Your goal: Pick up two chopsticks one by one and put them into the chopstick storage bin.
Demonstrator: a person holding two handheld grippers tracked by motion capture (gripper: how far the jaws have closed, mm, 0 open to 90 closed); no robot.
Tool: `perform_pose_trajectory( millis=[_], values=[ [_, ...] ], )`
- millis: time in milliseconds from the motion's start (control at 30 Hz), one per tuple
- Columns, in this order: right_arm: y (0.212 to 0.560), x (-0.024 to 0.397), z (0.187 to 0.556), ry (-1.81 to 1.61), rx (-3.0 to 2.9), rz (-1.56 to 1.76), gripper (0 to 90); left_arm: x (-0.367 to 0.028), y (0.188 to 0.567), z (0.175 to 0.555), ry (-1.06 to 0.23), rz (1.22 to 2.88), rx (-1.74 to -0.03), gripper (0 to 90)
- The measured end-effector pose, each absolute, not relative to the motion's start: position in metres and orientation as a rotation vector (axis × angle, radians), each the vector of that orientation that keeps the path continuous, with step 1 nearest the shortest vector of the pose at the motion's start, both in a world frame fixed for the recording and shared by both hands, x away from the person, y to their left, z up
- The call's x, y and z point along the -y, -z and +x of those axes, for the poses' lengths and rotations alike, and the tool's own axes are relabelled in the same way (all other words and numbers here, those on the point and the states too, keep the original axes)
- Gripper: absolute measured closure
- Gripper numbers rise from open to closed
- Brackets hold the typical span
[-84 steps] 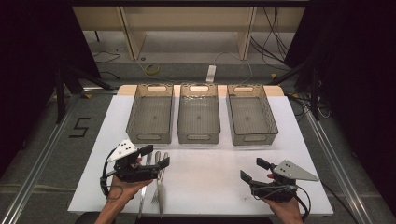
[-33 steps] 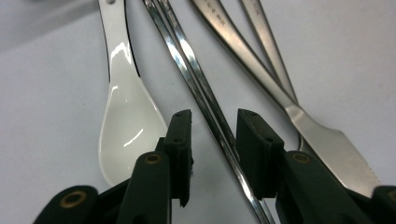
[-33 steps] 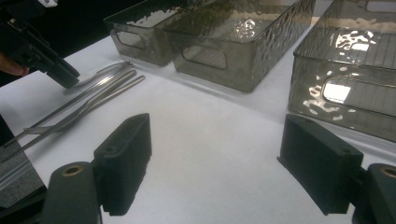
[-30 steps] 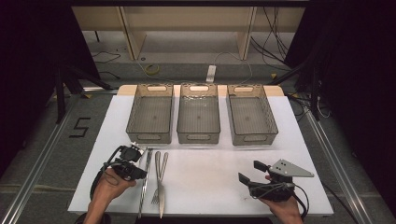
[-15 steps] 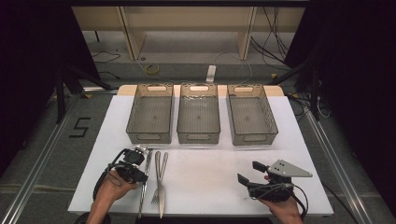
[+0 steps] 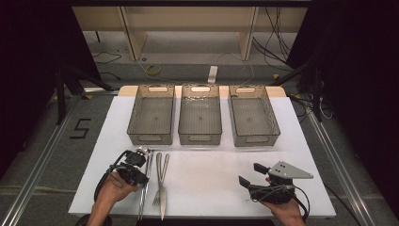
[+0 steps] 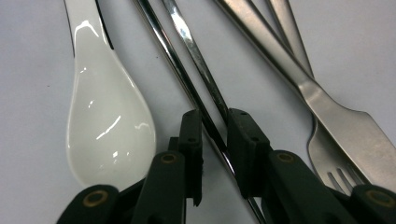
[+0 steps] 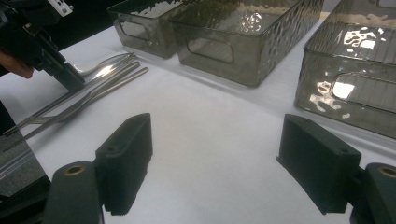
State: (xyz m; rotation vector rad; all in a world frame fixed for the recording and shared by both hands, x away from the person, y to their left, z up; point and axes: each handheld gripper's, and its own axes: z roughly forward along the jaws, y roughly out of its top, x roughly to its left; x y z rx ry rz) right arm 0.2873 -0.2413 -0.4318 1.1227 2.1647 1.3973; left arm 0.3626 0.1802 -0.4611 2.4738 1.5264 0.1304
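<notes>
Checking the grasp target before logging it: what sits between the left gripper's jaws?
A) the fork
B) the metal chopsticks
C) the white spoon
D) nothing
B: in the left gripper view, the left gripper straddles the metal chopsticks, with the white spoon beside it.

Before us lies the white counter [image 6: 211, 165]. Along its far half we see three clear bins side by side: a left bin [image 6: 151, 120], a middle bin [image 6: 200, 119] and a right bin [image 6: 251, 121], each set a little apart from its neighbour. Near the left front edge we find the cutlery lying close together on the bare surface: a white spoon [image 7: 109, 126], a pair of metal chopsticks [image 7: 187, 70], a fork [image 6: 160, 181] and a knife [image 6: 163, 188].
</notes>
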Motion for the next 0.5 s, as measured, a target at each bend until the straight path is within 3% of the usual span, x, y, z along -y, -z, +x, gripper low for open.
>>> perform_pose_trajectory(
  millis=[100,500],
  values=[
    [0.432,0.2413,0.2874,-1.395,-2.168,1.126,26.6,-0.1806,0.4628,0.3631,-0.126,2.509,-1.542,71.9],
    [0.432,0.241,0.2873,-1.388,-2.174,1.126,27.1,-0.1816,0.4628,0.3645,-0.12,2.512,-1.533,75.9]
  ],
)
